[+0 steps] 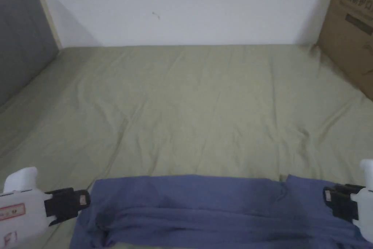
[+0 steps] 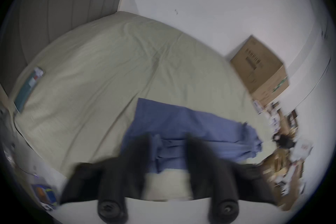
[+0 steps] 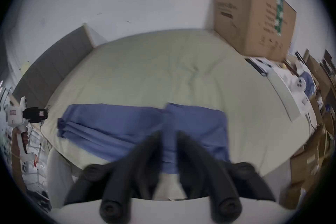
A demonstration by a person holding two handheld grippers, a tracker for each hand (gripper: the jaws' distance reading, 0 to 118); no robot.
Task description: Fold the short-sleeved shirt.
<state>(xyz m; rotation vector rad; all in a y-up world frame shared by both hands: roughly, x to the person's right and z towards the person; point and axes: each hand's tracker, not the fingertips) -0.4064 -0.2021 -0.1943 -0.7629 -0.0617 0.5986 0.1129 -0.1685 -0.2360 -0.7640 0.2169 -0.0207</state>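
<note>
Left claw [image 1: 84, 199] and right claw [image 1: 326, 195] flank the blue shirt [image 1: 204, 206], both parted.

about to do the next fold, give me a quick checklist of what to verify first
1. Blue shirt lies on the bed sheet: ok.
2. Shirt already folded into a long band: ok, though its near edge is cut off.
3. Left gripper open, empty: ok.
4. Right gripper open, empty: ok.
5. One gripper at each end of the band: ok.
6. Cardboard box apart from the shirt: ok.
</note>
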